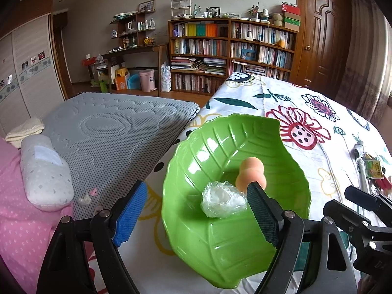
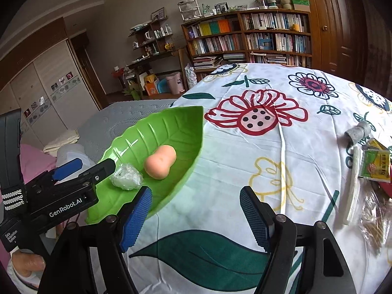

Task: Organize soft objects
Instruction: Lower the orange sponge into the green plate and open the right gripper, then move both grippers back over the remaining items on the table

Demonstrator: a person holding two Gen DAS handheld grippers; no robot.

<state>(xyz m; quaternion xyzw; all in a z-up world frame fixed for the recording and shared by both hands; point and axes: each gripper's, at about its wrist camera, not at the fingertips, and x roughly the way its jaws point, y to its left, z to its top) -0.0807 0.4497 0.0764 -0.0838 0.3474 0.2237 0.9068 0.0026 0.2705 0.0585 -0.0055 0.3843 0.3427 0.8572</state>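
Observation:
A green leaf-shaped plate [image 1: 220,252] rests on the floral bedsheet [image 2: 245,171] near its left edge. Inside it lie a peach-coloured soft toy [image 1: 251,169] and a ball wrapped in clear plastic film [image 1: 221,202]. My left gripper [image 1: 196,214] is open and straddles the plate's near-left rim: one finger is over the plate beside the wrapped ball, the blue-padded finger [image 1: 129,215] outside the rim. The right wrist view shows the same plate [image 2: 171,127], toy [image 2: 160,163], wrapped ball [image 2: 126,176] and left gripper [image 2: 95,164]. My right gripper [image 2: 196,220] hangs open over the sheet, just right of the plate, holding nothing.
A grey mattress [image 1: 110,132] with a white pillow [image 1: 44,178] and pink sheet lies to the left. Near the sheet's right edge are a grey roll [image 2: 357,132], a white stick [image 2: 352,191] and a green-yellow packet [image 2: 374,169]. Bookshelves and a door stand behind.

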